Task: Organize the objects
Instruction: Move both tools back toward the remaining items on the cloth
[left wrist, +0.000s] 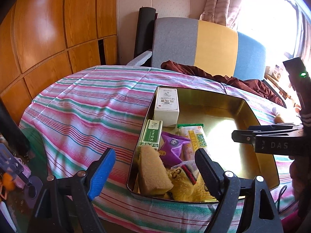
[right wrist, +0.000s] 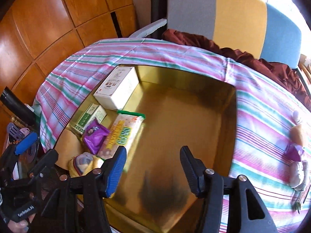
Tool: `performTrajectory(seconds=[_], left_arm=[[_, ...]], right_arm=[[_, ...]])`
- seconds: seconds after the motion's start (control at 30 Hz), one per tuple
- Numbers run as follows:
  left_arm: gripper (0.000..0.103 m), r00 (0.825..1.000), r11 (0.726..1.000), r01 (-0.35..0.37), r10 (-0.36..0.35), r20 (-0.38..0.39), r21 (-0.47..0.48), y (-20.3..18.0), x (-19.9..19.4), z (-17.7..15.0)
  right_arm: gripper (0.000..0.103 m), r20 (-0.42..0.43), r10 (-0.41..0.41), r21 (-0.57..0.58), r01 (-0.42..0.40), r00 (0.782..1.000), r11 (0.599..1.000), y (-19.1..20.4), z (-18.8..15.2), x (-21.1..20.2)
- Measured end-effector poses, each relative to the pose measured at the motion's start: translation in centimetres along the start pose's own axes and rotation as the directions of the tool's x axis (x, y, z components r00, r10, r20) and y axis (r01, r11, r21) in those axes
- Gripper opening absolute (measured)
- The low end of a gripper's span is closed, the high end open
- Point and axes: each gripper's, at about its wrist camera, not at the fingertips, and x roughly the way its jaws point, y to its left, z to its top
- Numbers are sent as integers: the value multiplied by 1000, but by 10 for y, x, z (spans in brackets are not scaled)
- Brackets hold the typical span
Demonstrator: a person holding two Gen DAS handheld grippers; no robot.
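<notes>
A gold tin tray (left wrist: 215, 116) lies on the striped tablecloth. Packed along its left side are a white box (left wrist: 167, 104), a green box (left wrist: 152, 134), a purple packet (left wrist: 173, 147), a long cracker packet (left wrist: 194, 139), a slice of sponge cake (left wrist: 153, 170) and a yellow cloth (left wrist: 184, 186). My left gripper (left wrist: 153, 170) hangs open above the tray's near left corner, over the cake, gripping nothing. My right gripper (right wrist: 153, 167) is open over the bare floor of the tray (right wrist: 175, 116), empty. The cracker packet (right wrist: 122, 134) lies just left of its blue finger.
On the cloth (right wrist: 258, 120) right of the tray lie an orange bun (right wrist: 297, 134), a purple packet (right wrist: 294, 152) and a pale wrapped item (right wrist: 298, 172). A grey, yellow and blue chair (left wrist: 213, 44) with dark red fabric (left wrist: 223, 75) stands behind the table. Wooden cabinets (left wrist: 48, 29) line the left.
</notes>
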Motion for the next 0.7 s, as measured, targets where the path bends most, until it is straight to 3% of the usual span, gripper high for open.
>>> performTrajectory(seconds=[0.27,0.43,0.6,0.7], left_arm=[[85,1000,998,16,-16,5,62,-24,-2,9],[85,998,992,54,-57,23,112,-46,-6,18],[85,993,980,102,-110,37,174,-77,-9,30],[85,989,971,135,-143,27,199,-98,-7,36]], right_arm=[[71,35,-105,104,101,994,989,-77,-11,-33],[75,4,-235,191,230,972,954,-149,-19,-48],[75,-23,-360,332,347,933,877,-234,-31,-74],[78,-26,-449,455,410,893,790,-287,-44,-90]])
